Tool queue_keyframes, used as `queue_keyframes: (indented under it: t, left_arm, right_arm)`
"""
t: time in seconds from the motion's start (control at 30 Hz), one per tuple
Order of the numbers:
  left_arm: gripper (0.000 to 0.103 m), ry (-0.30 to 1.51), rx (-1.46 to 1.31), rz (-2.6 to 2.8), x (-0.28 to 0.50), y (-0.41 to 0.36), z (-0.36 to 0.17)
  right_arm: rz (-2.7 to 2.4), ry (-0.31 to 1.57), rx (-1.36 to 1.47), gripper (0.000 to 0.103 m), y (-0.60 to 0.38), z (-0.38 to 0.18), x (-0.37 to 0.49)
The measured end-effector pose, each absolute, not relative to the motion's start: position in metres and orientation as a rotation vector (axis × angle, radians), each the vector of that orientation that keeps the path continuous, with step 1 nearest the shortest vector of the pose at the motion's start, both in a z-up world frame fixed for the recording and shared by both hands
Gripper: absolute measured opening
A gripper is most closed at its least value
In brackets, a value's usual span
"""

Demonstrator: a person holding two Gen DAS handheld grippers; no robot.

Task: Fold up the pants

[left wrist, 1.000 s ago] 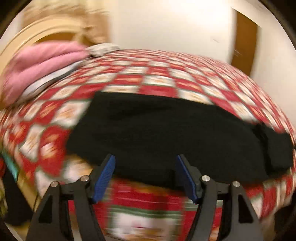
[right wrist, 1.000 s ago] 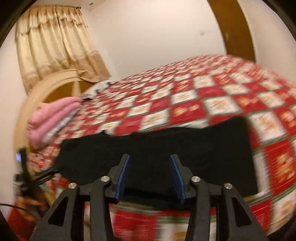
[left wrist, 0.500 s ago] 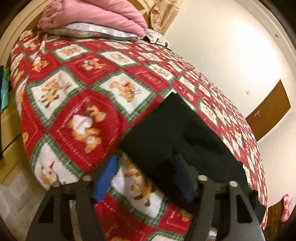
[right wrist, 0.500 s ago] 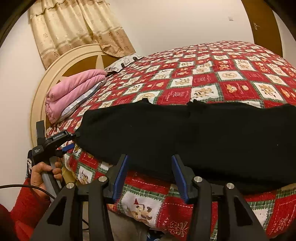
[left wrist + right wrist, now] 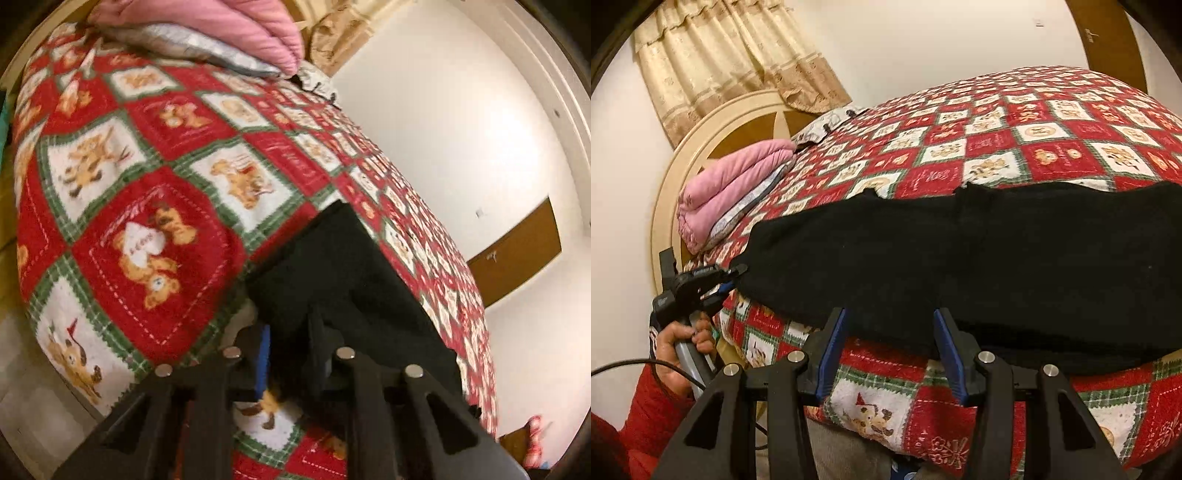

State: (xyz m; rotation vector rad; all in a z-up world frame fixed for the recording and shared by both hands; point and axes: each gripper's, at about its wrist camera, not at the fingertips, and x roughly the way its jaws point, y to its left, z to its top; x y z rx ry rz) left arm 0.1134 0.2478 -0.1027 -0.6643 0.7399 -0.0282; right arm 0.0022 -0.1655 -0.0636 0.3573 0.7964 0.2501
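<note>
Fingers [image 5: 263, 354] of left gripper [image 5: 288, 350] just closed (pinching pants [image 5: 332, 280] corner).

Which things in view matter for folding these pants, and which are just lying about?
For the job:
black pants
left claw, shut on the pants' corner
right claw, open at the near edge
bed cover underneath

Lying about:
pink folded blanket
curtain
headboard

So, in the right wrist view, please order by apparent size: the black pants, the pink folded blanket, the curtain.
1. black pants, clearly largest, though nearest the camera.
2. curtain and pink folded blanket: they look similar, and the curtain is farther, so unranked.
</note>
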Motion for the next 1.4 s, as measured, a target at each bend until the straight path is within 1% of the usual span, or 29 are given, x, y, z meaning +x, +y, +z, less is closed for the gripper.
queue_keyframes:
  t: [0.1, 0.3, 0.43, 0.53, 0.7, 0.83, 0.9, 0.93, 0.97, 1.0, 1.03, 1.4]
  left_arm:
    - [0.015, 0.711, -0.557, -0.036, 0.111, 0.235, -0.086]
    - [0.015, 0.612, -0.373, -0.158, 0.108, 0.191, -0.032]
    - [0.015, 0.534, -0.208, -0.363, 0.096, 0.122, 0.004]
    - [0.015, 0.527, -0.134, -0.528, 0.086, 0.067, 0.011]
    - [0.015, 0.542, -0.006, -0.722, 0.063, -0.020, -0.003]
    - [0.015, 0.616, 0.071, -0.790, 0.051, -0.061, -0.036]
    - [0.015, 0.636, 0.114, -0.791, 0.047, -0.069, -0.049]
    - [0.015, 0.640, 0.142, -0.785, 0.044, -0.072, -0.055]
    - [0.015, 0.637, 0.170, -0.779, 0.041, -0.074, -0.059]
    - [0.015, 0.628, 0.192, -0.775, 0.038, -0.076, -0.061]
    - [0.015, 0.618, 0.207, -0.771, 0.036, -0.077, -0.062]
    - [0.015, 0.540, 0.325, -0.745, 0.020, -0.093, -0.070]
  right_arm:
    - [0.218, 0.783, 0.410, 0.050, -0.181, -0.064, 0.002]
    - [0.138, 0.719, 0.535, 0.050, -0.228, -0.060, -0.002]
    - [0.069, 0.679, 0.606, 0.050, -0.264, -0.059, -0.007]
    - [0.036, 0.663, 0.651, 0.050, -0.287, -0.061, -0.010]
    - [0.019, 0.641, 0.708, 0.050, -0.315, -0.062, -0.016]
    - [0.077, 0.630, 0.778, 0.050, -0.324, -0.067, -0.020]
    - [0.134, 0.616, 0.830, 0.051, -0.328, -0.067, -0.017]
    - [0.170, 0.604, 0.865, 0.053, -0.330, -0.067, -0.014]
    - [0.195, 0.597, 0.890, 0.057, -0.332, -0.067, -0.011]
    - [0.216, 0.590, 0.911, 0.066, -0.333, -0.066, -0.007]
    - [0.234, 0.584, 0.927, 0.072, -0.334, -0.065, -0.001]
    - [0.475, 0.713, 0.841, 0.073, -0.299, -0.063, 0.074]
